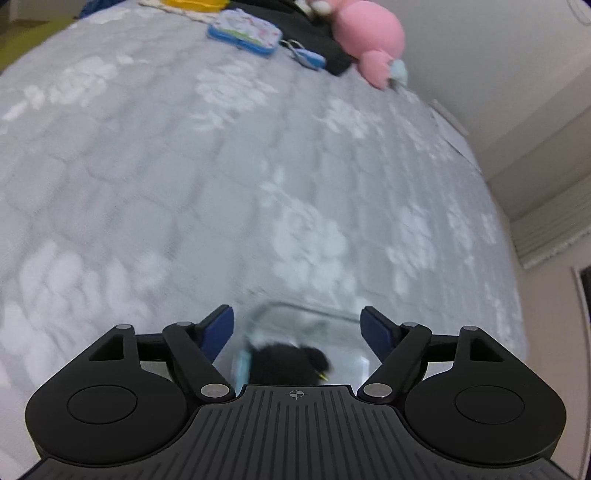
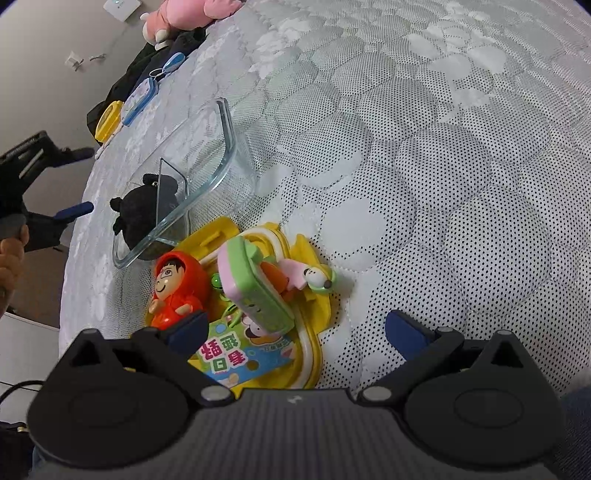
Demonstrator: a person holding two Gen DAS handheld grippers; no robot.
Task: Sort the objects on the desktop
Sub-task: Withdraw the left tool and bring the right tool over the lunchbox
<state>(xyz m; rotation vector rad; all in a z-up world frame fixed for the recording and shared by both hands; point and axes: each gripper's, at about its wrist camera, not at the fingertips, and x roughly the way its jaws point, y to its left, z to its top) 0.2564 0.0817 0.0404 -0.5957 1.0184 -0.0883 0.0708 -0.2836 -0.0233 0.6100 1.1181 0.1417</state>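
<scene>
Pink plush (image 1: pixel 369 33) rests against the wall (image 1: pixel 480 55).

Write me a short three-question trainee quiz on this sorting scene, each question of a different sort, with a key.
1. True or false: the black plush toy lies in the clear glass container.
2. Which item sits in the yellow tray? A) the red-hooded figure B) the pink plush C) the blue-rimmed tin
3. Fill in: the right tongs are ____, with nothing gripped.

Key: 1 true; 2 A; 3 open
</scene>
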